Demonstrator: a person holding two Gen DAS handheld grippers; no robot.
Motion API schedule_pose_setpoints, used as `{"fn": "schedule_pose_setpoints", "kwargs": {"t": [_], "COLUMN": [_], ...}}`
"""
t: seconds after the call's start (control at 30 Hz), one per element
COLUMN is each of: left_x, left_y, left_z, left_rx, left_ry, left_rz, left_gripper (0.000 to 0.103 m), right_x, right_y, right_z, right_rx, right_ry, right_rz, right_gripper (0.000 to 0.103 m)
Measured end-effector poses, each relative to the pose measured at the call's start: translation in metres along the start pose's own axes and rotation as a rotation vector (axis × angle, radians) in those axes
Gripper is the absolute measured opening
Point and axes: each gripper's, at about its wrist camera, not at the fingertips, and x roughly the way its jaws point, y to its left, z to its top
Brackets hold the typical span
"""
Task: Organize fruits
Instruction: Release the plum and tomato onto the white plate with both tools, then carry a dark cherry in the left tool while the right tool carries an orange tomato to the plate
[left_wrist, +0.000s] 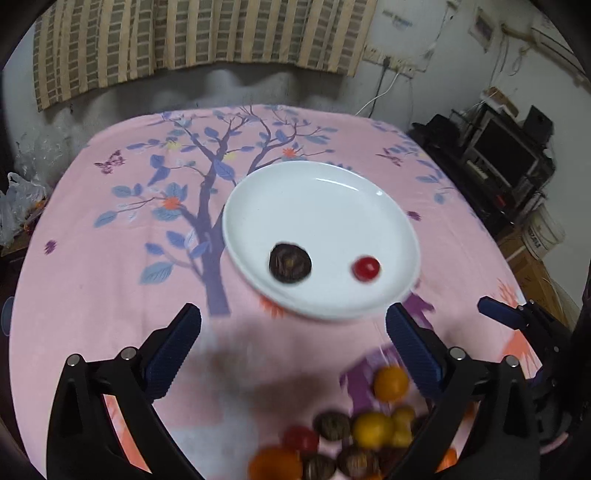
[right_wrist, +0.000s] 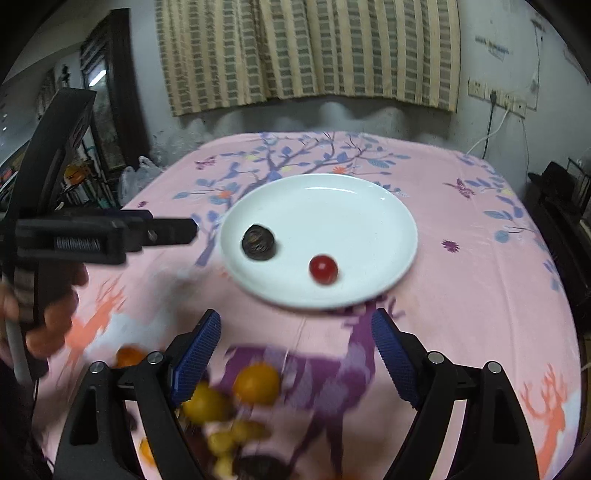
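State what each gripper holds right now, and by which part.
Nothing is held. The left gripper and right gripper both have jaws spread wide, empty, above the loose fruit pile.

Nothing readable can really be made out here. Some dark lettering is seen on the white bucket (left_wrist: 546, 232) by the wall and on a wall notice (right_wrist: 491, 46), but it's way too blurred to be read.

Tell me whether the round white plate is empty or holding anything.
Not empty: the round white plate holds one dark wrinkled fruit and one small red fruit, apart.
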Motion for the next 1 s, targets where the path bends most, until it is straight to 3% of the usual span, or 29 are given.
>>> {"fn": "schedule_pose_setpoints", "kwargs": {"t": [0.2, 0.33, 0.47, 0.63, 0.7, 0.77, 0.83, 0.9, 1.0], "left_x": [-0.066, -0.074, -0.073, -0.075, -0.075, -0.072, -0.066, -0.057, -0.041], "left_y": [0.01, 0.012, 0.012, 0.006, 0.005, 0.002, -0.003, -0.009, -0.016], "left_z": [-0.084, -0.132, -0.168, -0.186, -0.189, -0.191, -0.193, -0.194, -0.193], "left_rx": [-0.021, -0.04, -0.025, 0.021, 0.038, 0.06, 0.09, 0.116, 0.143], "left_ry": [-0.072, -0.077, -0.048, -0.051, -0.054, -0.045, -0.033, 0.001, 0.029], "left_rz": [-0.016, 0.005, 0.008, 0.029, 0.022, 0.015, 0.009, -0.014, -0.015], "left_gripper": [0.099, 0.099, 0.099, 0.098, 0.098, 0.098, 0.091, 0.07, 0.058], "right_x": [-0.049, -0.053, -0.051, -0.039, -0.033, -0.035, -0.038, -0.04, -0.041], "right_y": [0.024, 0.04, 0.046, 0.048, 0.047, 0.047, 0.046, 0.046, 0.044], "right_z": [-0.084, -0.12, -0.135, -0.141, -0.144, -0.148, -0.15, -0.152, -0.152], "right_rx": [-0.018, -0.022, -0.005, 0.008, 0.01, 0.003, 0.016, 0.021, 0.031], "right_ry": [0.026, 0.072, 0.098, 0.14, 0.153, 0.135, 0.122, 0.111, 0.105], "right_rz": [-0.009, -0.027, -0.016, -0.021, -0.044, -0.065, -0.05, -0.041, -0.039], "right_gripper": [0.088, 0.087, 0.086, 0.068, 0.04, 0.036, 0.036, 0.036, 0.036]}}
